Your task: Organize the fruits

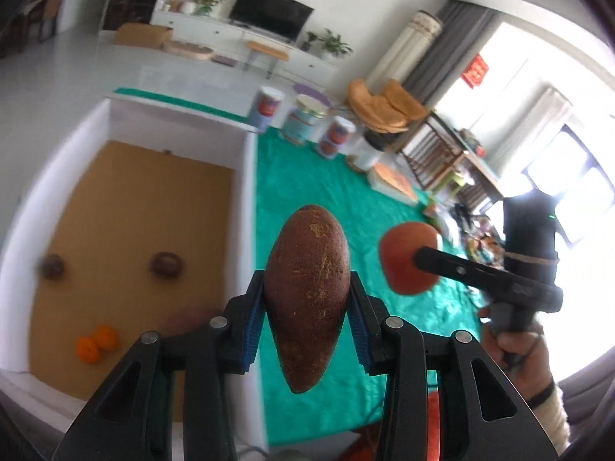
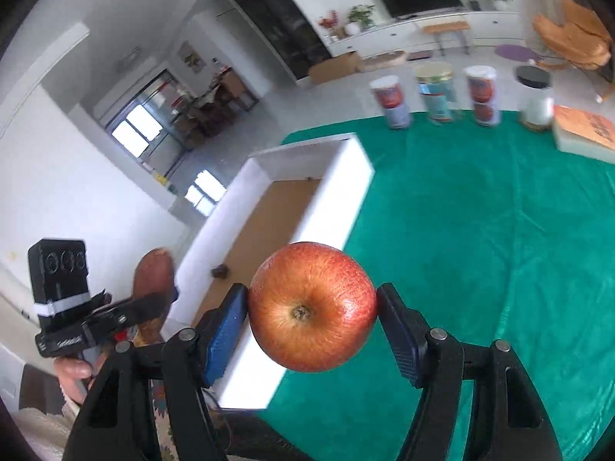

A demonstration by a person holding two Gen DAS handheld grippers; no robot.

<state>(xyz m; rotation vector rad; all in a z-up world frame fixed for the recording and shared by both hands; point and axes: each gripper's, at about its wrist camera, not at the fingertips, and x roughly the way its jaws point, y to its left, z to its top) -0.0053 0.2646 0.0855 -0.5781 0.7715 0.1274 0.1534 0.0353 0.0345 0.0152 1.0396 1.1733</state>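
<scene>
While both carried fruits hang above the green cloth point(image 2: 480, 230), left gripper point(image 1: 306, 307) jaws clamp the brown oblong fruit point(image 1: 306, 296), right gripper point(image 2: 312, 320) jaws clamp the apple point(image 2: 312, 307), seemingly bound for the white box point(image 1: 246, 176) at frame left, which holds two oranges point(image 1: 96, 344)

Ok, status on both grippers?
Left gripper shut on sweet potato. Right gripper shut on apple. White box open, nothing blocking.
</scene>
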